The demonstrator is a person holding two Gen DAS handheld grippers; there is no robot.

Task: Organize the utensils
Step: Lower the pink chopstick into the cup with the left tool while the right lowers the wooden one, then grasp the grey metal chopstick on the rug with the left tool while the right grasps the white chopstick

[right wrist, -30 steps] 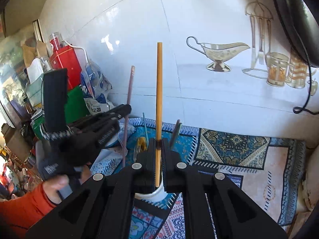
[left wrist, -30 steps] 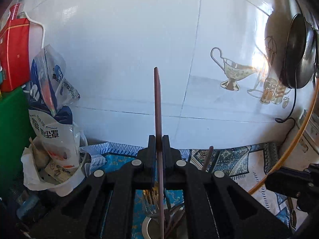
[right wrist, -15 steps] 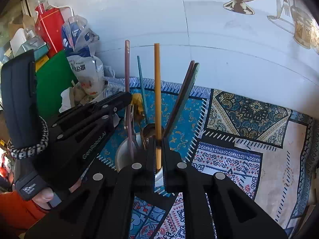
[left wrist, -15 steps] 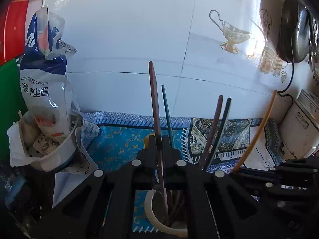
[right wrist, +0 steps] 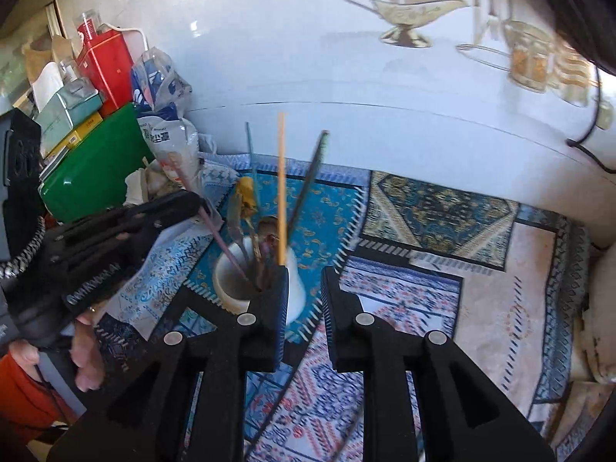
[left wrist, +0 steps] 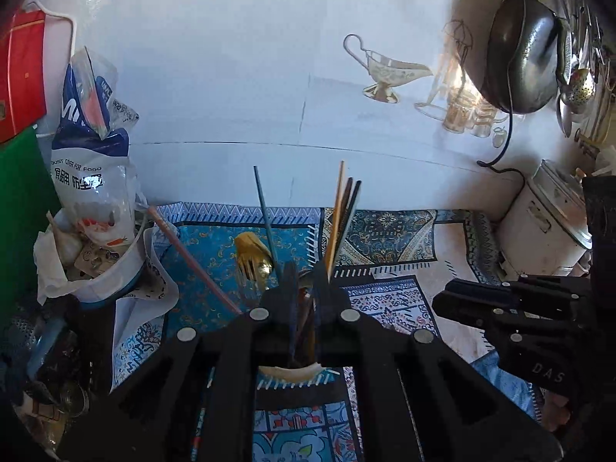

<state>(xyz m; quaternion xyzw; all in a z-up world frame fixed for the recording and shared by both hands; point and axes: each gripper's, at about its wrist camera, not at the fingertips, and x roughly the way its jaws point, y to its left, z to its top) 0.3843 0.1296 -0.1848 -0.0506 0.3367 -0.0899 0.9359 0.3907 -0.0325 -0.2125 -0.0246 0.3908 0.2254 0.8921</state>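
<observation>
A white utensil cup [right wrist: 231, 283] stands on a patterned mat; its rim also shows in the left wrist view [left wrist: 288, 372]. In it stand an orange chopstick [right wrist: 281, 188], dark chopsticks [right wrist: 308, 181], a pink-brown chopstick [right wrist: 215, 227] leaning left, a blue stick [left wrist: 265, 215] and gold forks [left wrist: 250, 258]. My right gripper [right wrist: 304, 288] is open and empty, just right of the cup. My left gripper [left wrist: 304, 281] is open and empty, right above the cup; in the right wrist view [right wrist: 188, 204] it is left of the cup.
A white bowl [left wrist: 115, 273] of packets and a plastic bag [left wrist: 88, 161] stand at the left by a green box [right wrist: 88, 165] and red tin [right wrist: 104, 65]. A white appliance [left wrist: 539, 231] sits at the right. A pan [left wrist: 519, 46] hangs on the tiled wall.
Both grippers have opened and let go of their chopsticks, which now stand in the cup. The pink-brown one has tipped left. Both grippers have drawn back a little.
</observation>
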